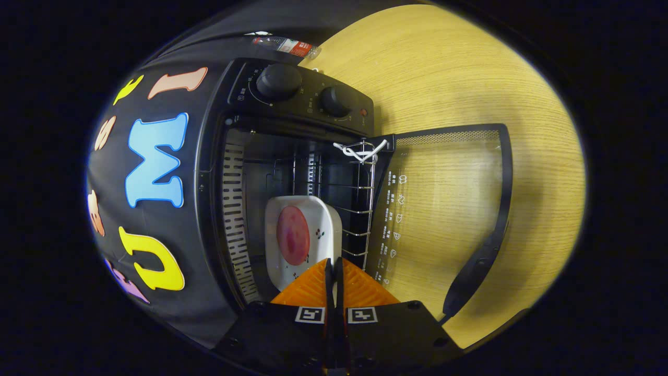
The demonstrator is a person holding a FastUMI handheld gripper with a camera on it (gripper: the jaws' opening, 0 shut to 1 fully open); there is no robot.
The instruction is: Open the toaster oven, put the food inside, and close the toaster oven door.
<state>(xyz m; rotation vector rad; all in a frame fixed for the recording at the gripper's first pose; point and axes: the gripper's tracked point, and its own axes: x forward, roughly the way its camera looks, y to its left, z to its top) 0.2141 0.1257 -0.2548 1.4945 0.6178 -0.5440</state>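
The black toaster oven (308, 99) stands open, and the view is turned on its side. Its glass door (449, 193) is folded down over the wooden table, with the black handle (475, 271) at its outer edge. A white plate (313, 209) carrying a round red slice of food (292, 235) sits inside the oven cavity beside the wire rack (360, 198). My gripper (334, 263) is at the plate's near rim. Its fingers are pressed together with only a thin slit between them, and the rim runs into that slit.
Two black knobs (279, 81) sit on the oven's control panel. A white hook (360, 150) hangs at the rack's corner by the door hinge. A plastic bottle (287, 46) lies behind the oven. Light wooden table (443, 68) spreads beyond the door.
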